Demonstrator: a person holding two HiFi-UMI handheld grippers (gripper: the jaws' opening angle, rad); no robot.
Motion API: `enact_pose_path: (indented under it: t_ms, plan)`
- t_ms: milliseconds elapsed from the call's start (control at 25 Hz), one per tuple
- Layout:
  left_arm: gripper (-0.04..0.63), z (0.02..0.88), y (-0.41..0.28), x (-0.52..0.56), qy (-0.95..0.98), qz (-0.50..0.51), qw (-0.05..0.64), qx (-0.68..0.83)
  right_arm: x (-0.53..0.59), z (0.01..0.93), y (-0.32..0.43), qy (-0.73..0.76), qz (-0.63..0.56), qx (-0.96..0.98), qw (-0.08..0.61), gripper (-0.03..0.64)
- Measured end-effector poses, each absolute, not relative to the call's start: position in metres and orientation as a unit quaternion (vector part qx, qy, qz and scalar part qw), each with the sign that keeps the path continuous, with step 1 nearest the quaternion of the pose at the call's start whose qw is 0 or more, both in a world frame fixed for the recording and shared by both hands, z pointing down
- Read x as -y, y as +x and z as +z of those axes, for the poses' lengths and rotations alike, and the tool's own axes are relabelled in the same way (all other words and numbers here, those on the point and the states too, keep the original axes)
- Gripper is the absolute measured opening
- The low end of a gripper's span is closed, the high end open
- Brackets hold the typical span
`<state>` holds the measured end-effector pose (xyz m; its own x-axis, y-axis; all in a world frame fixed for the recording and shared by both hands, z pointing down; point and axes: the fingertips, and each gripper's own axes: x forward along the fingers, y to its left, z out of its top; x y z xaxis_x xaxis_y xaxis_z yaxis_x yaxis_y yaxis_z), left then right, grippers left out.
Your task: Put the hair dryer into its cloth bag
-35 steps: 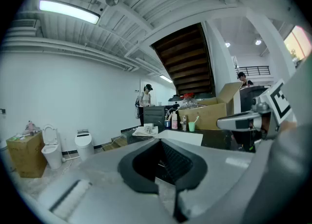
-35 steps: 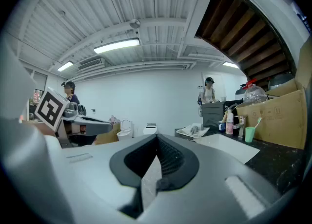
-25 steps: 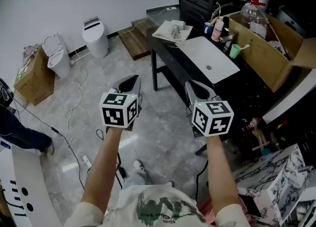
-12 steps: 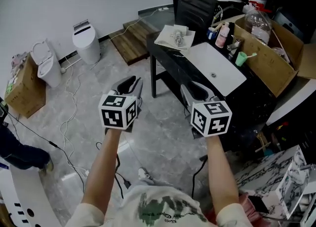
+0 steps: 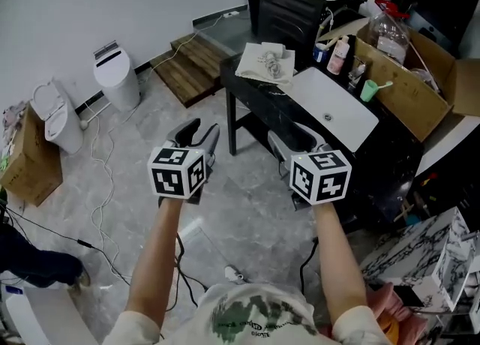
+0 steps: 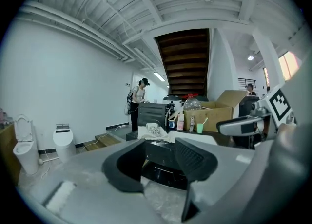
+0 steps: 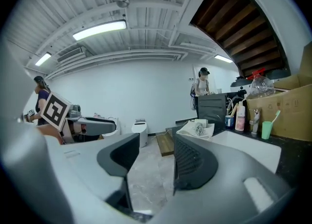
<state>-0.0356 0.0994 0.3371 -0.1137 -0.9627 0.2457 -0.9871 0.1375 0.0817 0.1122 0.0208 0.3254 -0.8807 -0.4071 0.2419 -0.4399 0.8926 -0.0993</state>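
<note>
marble floor [image 5: 247, 201] | black desk [image 5: 251, 88] w/ white cloth [image 5: 266, 62] | L+R jaws opening, empty

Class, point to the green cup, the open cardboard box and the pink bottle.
green cup [image 5: 368, 91], head view, its side wall.
cardboard box [image 5: 405, 94], head view, its outer side wall.
pink bottle [image 5: 338, 57], head view, its body.

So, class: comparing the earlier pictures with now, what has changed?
The left gripper and right gripper have come nearer the black table; their jaws, shut before, are opening, nothing between them. The pale cloth bundle lies on it as before.
</note>
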Motion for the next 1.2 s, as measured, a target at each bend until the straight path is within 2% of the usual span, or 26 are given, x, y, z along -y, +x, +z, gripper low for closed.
enact_pose_path:
  t_ms: [160,360,1200]
  plan:
    - [0.245,0.341,-0.049,-0.094,0.669,0.041,0.129,0.731,-0.022,0.329,0.099,0.228,0.075,0.964,0.115,0.254]
    - [0.262,0.339,-0.057,-0.091,0.686,0.036,0.125,0.716,-0.021,0.324,0.089,0.244,0.08,0.96,0.106,0.285]
    - [0.262,0.342,-0.1,-0.061,0.68,0.041,0.111,0.724,0.019,0.327,0.073,0.296,0.104,0.946,0.085,0.298]
